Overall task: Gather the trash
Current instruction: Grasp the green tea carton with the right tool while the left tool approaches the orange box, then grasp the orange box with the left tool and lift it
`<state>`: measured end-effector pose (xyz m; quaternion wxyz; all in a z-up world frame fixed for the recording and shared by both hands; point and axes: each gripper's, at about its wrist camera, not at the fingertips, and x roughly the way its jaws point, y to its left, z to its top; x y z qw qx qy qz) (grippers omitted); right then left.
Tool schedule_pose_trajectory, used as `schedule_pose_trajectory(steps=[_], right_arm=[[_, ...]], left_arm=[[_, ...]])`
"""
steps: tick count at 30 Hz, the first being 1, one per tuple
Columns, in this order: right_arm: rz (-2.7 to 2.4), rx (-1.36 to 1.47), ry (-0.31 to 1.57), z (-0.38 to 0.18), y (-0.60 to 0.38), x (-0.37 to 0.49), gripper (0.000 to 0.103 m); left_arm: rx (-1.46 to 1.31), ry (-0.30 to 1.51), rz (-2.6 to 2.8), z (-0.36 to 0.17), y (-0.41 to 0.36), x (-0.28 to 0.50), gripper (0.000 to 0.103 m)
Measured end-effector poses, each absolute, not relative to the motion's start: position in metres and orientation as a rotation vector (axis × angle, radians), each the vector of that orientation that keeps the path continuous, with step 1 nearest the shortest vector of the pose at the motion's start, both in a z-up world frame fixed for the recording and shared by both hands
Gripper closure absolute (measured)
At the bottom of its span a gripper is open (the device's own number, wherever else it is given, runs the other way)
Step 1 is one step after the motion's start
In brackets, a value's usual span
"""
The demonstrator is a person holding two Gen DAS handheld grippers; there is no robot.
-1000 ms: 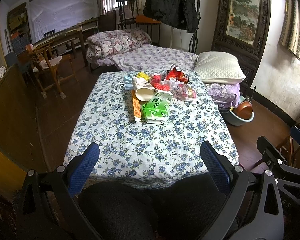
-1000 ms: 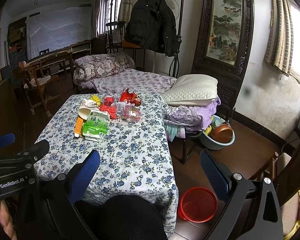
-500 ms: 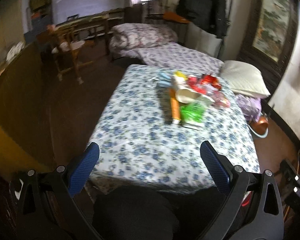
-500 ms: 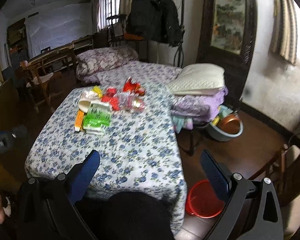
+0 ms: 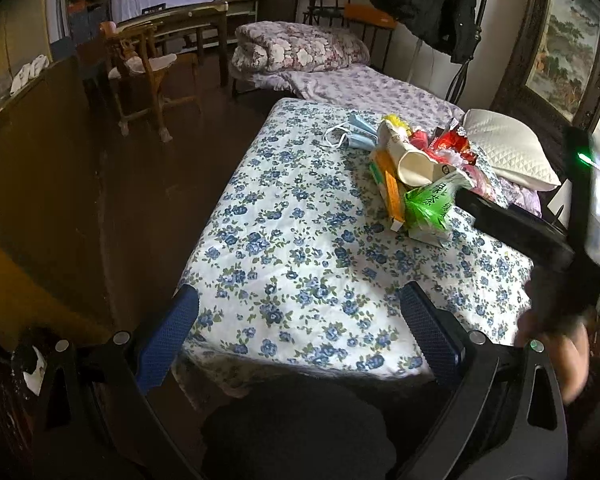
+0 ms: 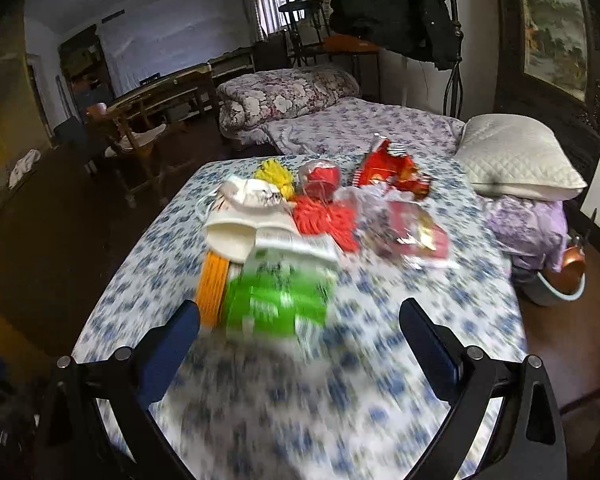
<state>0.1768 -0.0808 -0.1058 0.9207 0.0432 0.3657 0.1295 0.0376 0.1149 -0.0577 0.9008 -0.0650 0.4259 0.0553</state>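
A pile of trash lies on the floral-cloth table [image 5: 300,248]: a green tea bag [image 5: 430,204], an orange box [image 5: 392,192], a white paper cup [image 5: 412,164], a blue face mask [image 5: 352,132] and red wrappers [image 5: 450,144]. My left gripper [image 5: 300,324] is open and empty above the table's near edge. My right gripper [image 6: 300,328] is open and empty just short of the green bag [image 6: 278,296], with the cup [image 6: 244,232], red wrappers [image 6: 388,168] and orange box [image 6: 212,284] beyond. The right gripper's body also shows in the left wrist view [image 5: 512,232] beside the pile.
A bed with a white pillow [image 6: 516,156] and a folded quilt [image 6: 288,92] stands behind the table. A wooden chair [image 5: 148,76] stands on the dark floor to the left. A basin with a copper pot [image 6: 572,268] sits on the floor at right.
My right gripper has moved forward over the table toward the trash pile; its view is blurred. My left gripper has shifted left and closer to the table. Both stay open.
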Motion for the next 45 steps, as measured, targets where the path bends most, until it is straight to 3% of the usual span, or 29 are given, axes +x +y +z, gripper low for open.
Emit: schedule_pose_trajectory(steps=[14,17,32,40,44,45], right_arm=[[0.296,0.190,0.783,-0.139,-0.082,0.237,0.006],[0.368,0.249,0.781,-0.145,-0.088,0.240,0.028],[0.302,0.191,0.729,-0.109,-0.141,0.154,0.028],[0.293,0.246,0.750,-0.112,-0.173,0.134,0.028],[0.304,0.264,0.744,-0.108,-0.175,0.131,0.028],[0.307,0.267,0.743,-0.107,-0.175,0.131,0.028]], left_arm=[[-0.182,0.939,0.134,-0.087,0.139,0.067,0.007],[-0.171,0.944,0.135,-0.088,0.135,0.072,0.007],[-0.062,0.952,-0.011,-0.093,0.063,0.163,0.007],[-0.110,1.087,-0.076,-0.139,0.041,0.229,0.008],[-0.124,1.104,-0.067,-0.151,0.044,0.235,0.044],[-0.107,1.090,-0.053,-0.150,0.044,0.234,0.057]])
